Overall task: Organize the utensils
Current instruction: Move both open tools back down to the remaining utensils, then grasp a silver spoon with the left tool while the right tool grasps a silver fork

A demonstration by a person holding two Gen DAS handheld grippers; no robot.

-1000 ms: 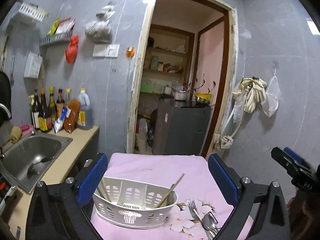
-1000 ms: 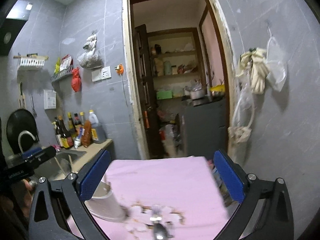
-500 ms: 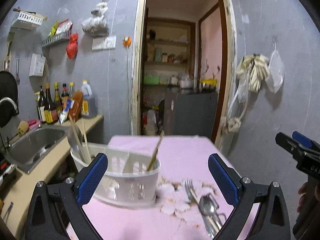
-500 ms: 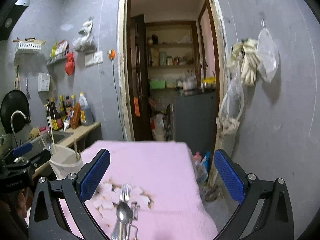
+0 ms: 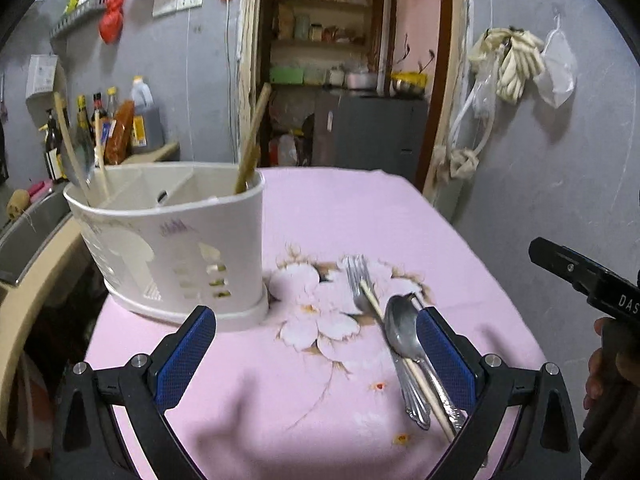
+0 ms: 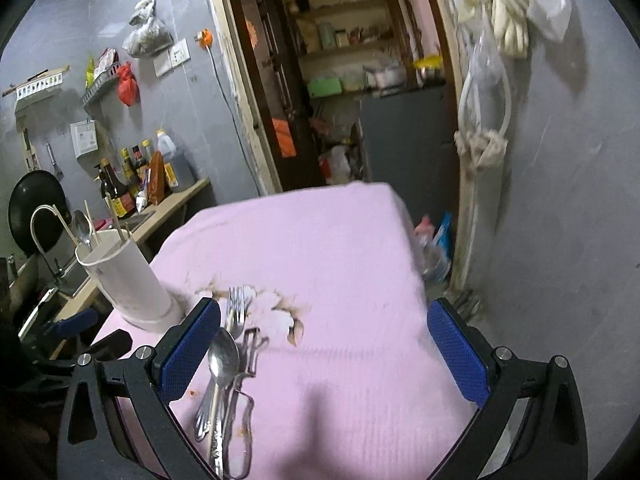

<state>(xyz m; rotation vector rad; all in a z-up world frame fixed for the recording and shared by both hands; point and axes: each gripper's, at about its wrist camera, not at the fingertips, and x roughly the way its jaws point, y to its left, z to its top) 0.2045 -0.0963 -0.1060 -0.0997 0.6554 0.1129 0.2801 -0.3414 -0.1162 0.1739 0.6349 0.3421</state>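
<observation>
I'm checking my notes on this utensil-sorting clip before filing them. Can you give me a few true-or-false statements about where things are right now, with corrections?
1. Both the left gripper and the right gripper are open and hold nothing. True.
2. The white utensil caddy lies tipped on its side. False: it stands upright on the pink tablecloth.
3. A fork, a spoon and a loose chopstick lie together on the cloth. True.
4. The caddy is empty. False: chopsticks and a spoon stand in it.
5. The loose cutlery lies to the left of the caddy in the left wrist view. False: it lies to the right.
</observation>
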